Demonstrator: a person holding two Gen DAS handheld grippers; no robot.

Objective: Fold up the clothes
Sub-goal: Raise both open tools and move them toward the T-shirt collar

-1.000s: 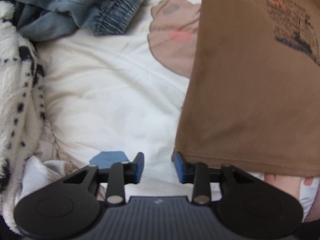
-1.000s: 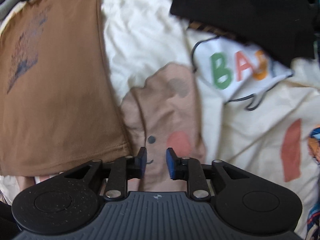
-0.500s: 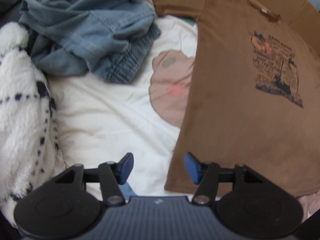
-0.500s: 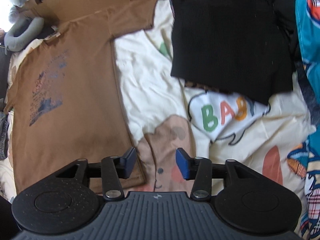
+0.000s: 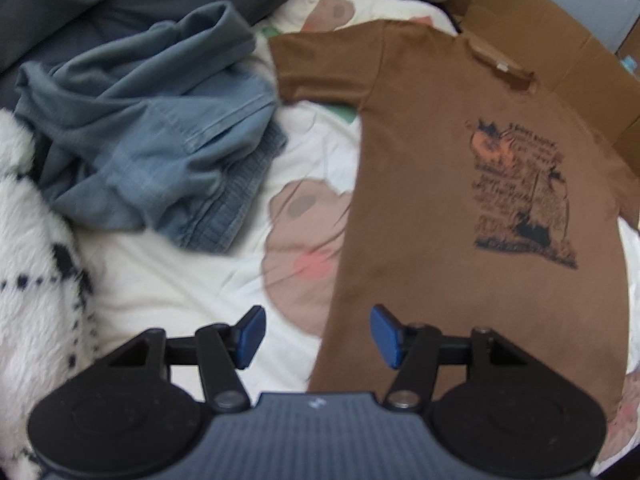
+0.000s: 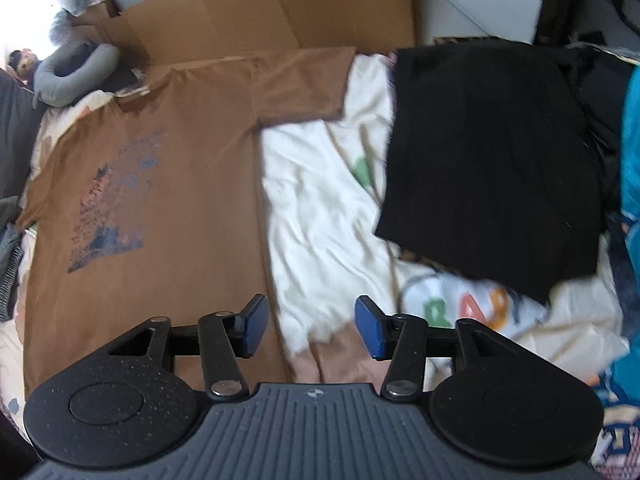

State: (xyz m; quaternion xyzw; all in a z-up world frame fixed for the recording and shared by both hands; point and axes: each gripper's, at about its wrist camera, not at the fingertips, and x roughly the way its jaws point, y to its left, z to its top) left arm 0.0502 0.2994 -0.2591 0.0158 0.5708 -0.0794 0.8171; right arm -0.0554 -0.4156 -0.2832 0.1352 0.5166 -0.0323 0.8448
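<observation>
The brown T-shirt (image 5: 432, 240) is lying flat and face up on the printed bed sheet (image 5: 192, 280), sleeves spread, its collar toward the cardboard (image 6: 256, 12) at the far edge; the dark chest print is showing in both views. The left tool (image 5: 316, 336) is hovering over the shirt's lower left corner, jaws spread and pinching nothing. The right tool (image 6: 310, 326) is hanging over the opposite side seam – its jaws are opening, with only shirt edge and sheet showing in the gap below them, nothing pinched. Crumpled denim (image 5: 152, 152) is lying left of the shirt, beside a white spotted fleece (image 5: 36, 280). A folded black garment (image 6: 488, 168) is resting to the right, near but apart – and beyond it, something teal (image 6: 630, 160).
</observation>
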